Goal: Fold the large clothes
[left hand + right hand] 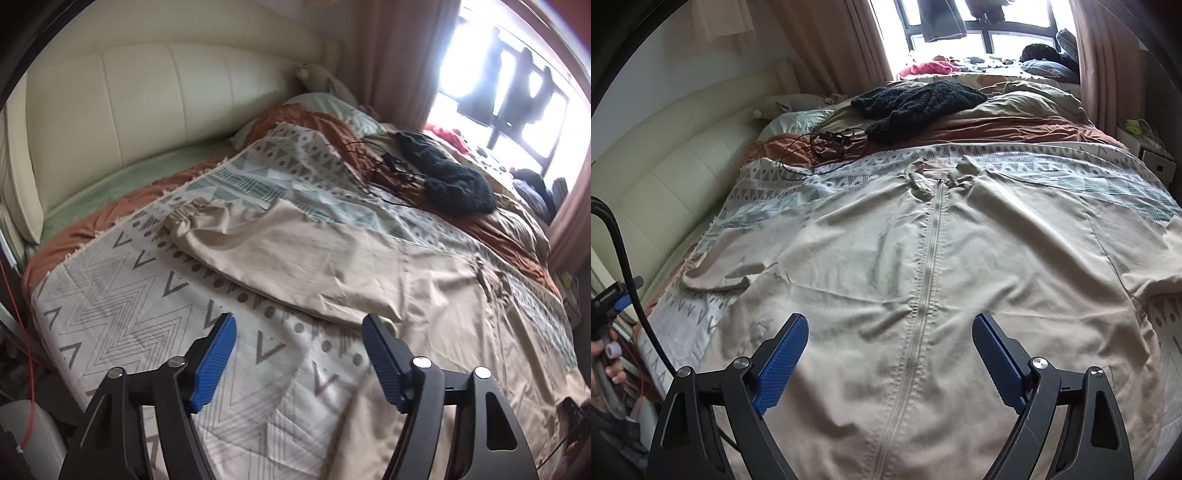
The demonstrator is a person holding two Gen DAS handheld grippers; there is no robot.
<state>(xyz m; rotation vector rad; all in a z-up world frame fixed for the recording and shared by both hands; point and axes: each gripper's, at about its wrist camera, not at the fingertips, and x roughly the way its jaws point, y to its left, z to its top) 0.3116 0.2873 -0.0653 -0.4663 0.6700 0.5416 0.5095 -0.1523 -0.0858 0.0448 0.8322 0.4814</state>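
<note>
Two grippers hang over one beige zip-front jacket (923,258) spread flat on a patterned bedspread (122,306), and neither has hold of anything.

Going left to right: in the left wrist view, the left gripper (299,332) has its blue pads spread with only bedspread between them. Just beyond, running from centre toward the upper left of the frame, lies the jacket's sleeve (258,243), its gathered cuff (184,218) at the far end. In the right wrist view, the right gripper (890,332) is likewise spread and hovers over the lower body of the jacket, straddling the zipper (929,251), its pads clear of the cloth as far as I can tell.

The jacket fills the middle of that frame, front side up, zipped. Its long axis follows the zipper, from the hem at the bottom of the frame up to the collar (938,173) at upper centre, which points toward the window (979,33).

I'd judge this to be the start of folding: laid out, no fold made yet. The next move seems to call for pinching the sleeve or side edge and bringing it across toward the zipper.
</note>
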